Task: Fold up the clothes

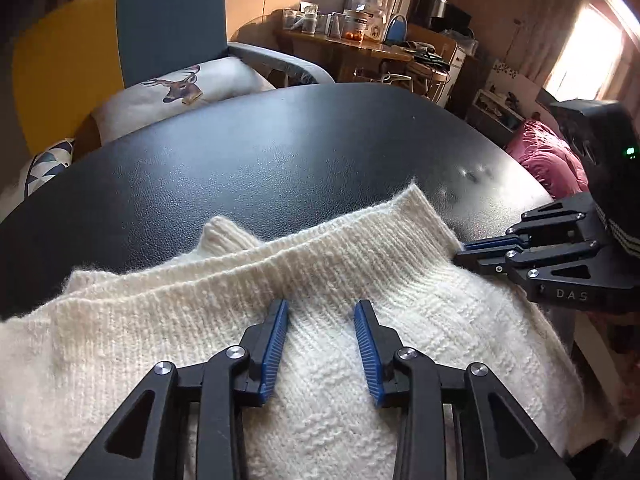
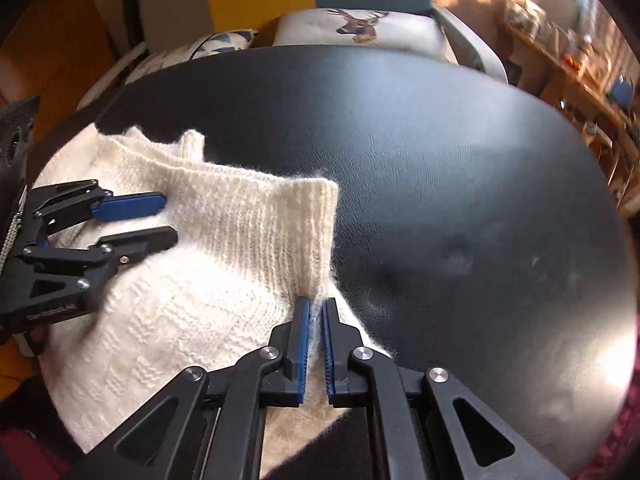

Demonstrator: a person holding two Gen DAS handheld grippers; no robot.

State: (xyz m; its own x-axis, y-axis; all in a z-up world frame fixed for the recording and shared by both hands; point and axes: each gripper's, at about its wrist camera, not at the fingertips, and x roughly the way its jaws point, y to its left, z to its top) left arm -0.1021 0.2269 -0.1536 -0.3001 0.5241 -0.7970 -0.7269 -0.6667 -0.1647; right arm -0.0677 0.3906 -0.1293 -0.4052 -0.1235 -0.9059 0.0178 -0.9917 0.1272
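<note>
Left gripper (image 1: 321, 308) first: I have its jaws spread apart, hovering over the cream sweater (image 1: 328, 344) just short of the ribbed hem. Rightward, my right gripper (image 2: 315, 305) is pinched tight on the sweater's edge beside that hem. Beyond both tools, the black table (image 1: 280, 152) lies under the sweater.
</note>
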